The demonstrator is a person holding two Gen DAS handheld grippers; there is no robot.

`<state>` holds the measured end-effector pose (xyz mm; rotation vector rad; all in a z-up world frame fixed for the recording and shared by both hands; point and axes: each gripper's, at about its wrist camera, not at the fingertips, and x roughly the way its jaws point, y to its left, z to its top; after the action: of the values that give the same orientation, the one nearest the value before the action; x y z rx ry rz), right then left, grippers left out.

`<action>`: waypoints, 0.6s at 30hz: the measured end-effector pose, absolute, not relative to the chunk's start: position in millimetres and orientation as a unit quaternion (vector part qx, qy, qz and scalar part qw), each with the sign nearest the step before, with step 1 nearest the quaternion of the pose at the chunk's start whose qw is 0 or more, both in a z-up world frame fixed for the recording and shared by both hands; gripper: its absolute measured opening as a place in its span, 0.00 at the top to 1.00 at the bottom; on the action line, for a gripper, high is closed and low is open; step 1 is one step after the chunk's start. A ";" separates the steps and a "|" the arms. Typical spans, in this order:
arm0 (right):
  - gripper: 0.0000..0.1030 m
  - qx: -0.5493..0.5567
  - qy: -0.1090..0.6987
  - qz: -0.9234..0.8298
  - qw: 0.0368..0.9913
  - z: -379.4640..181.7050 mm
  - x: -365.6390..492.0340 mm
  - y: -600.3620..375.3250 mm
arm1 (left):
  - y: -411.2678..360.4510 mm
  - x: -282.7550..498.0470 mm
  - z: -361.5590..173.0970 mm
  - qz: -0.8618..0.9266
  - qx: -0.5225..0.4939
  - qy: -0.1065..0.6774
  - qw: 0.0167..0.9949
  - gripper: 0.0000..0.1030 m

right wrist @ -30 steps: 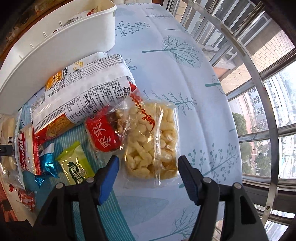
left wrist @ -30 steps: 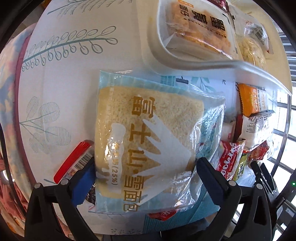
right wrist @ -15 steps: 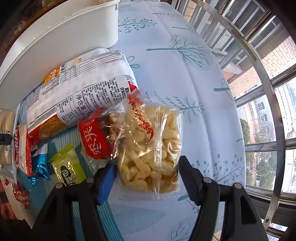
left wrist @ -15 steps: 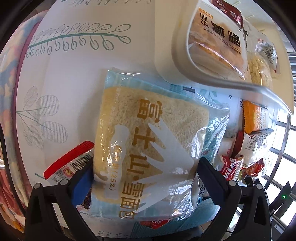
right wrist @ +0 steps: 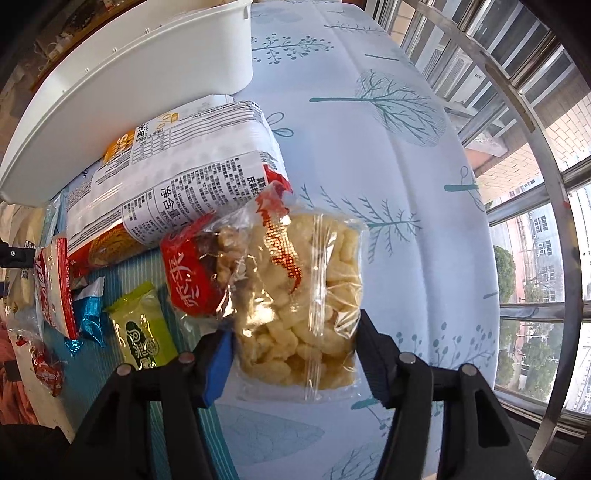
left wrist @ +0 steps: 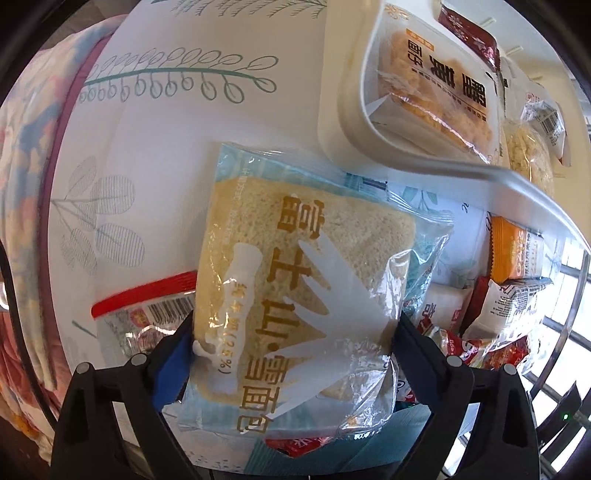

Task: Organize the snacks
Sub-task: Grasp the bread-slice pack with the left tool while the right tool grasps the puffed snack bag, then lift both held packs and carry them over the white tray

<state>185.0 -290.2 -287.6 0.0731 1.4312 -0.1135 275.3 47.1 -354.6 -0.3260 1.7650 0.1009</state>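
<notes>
Left wrist: bread bag (left wrist: 295, 295) between closing left gripper (left wrist: 291, 350) jaws.

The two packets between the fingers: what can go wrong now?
1. The right gripper is closing on the puffed-snack bag; the puffs could be crushed.
2. The red packet overlaps that bag and could be dragged.
3. The left gripper is closing on the soft bread bag, which could be squashed.

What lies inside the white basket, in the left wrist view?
The white basket holds an orange crispy-snack packet, a dark red packet and pale puffed-snack bags. Anything beneath these packets is covered.
</notes>
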 end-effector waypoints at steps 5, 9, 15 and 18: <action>0.41 0.033 0.647 -0.023 0.762 -279.4 181.3 -303.7 | 37.2 260.9 -341.3 0.070 -0.158 0.765 0.621 0.10; 0.42 0.039 0.635 0.004 0.772 -269.3 178.2 -316.8 | 21.1 244.6 -330.8 0.082 -0.162 0.763 0.621 0.11; 0.42 0.038 0.621 0.048 0.782 -253.5 170.0 -329.3 | 0.9 215.2 -304.5 0.094 -0.175 0.749 0.633 0.11; 0.42 0.038 0.608 0.065 0.791 -242.8 164.4 -331.6 | -5.7 198.2 -289.5 0.093 -0.180 0.740 0.642 0.11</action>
<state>164.4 -331.6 -242.8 0.0822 1.3082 0.1406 198.2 -5.7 -289.5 -0.4096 1.6854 0.2122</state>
